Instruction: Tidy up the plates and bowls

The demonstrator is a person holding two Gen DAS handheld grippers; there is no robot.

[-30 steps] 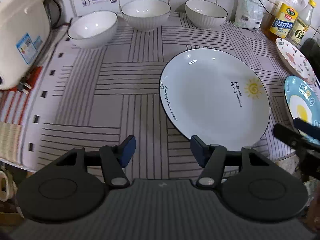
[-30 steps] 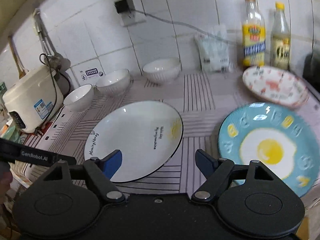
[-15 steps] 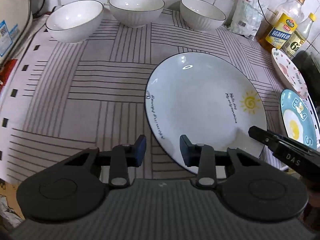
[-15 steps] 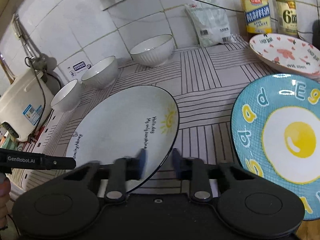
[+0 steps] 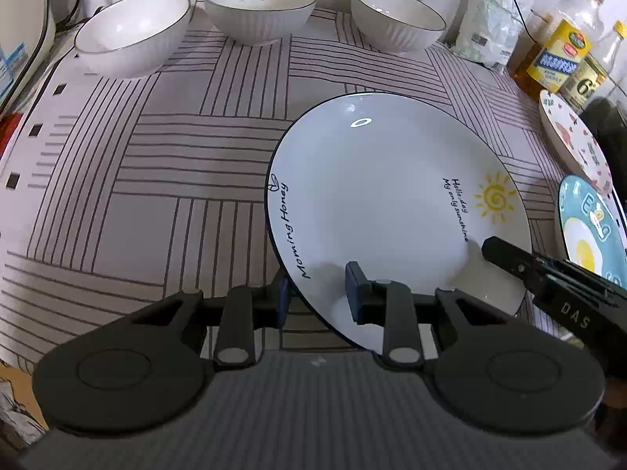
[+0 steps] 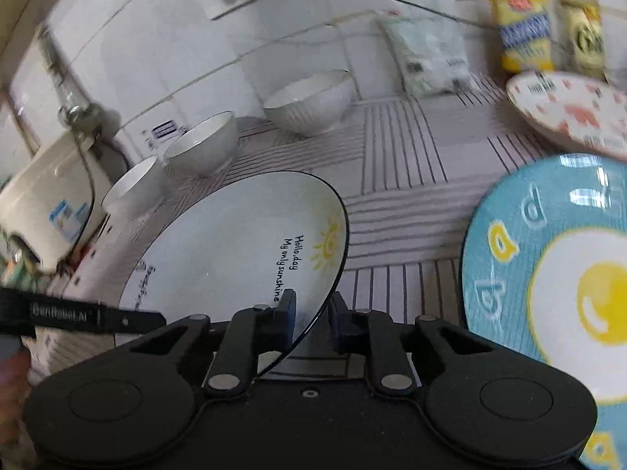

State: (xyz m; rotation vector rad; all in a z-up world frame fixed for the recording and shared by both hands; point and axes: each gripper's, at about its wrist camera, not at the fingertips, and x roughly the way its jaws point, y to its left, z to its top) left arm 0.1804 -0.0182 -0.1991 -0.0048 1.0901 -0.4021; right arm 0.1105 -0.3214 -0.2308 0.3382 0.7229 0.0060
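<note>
Left claw: pinched on the near-left rim of the white sun-print plate, one pad under the rim, the other on the upper face. Right claw: pinched on the near-right rim of the same plate, rim edge running between the two pads. Plate tilted in the right wrist view, right edge raised off the striped counter cloth; elsewhere, contact with the cloth cannot be determined.

Right of the right claw, close by: blue fried-egg plate, flat on the cloth, well apart from the gripped plate. Beyond it: pink-patterned plate, blurred.

Ahead of the left claw, at the far edge of the counter: three white ribbed bowls in a row, left bowl, middle bowl, right bowl, all upright and apart from one another.

Far left of the left claw: rice cooker, partly out of frame. Far right, against the tiled wall: plastic bag, then yellow-label bottle and a second bottle just beside it.
</note>
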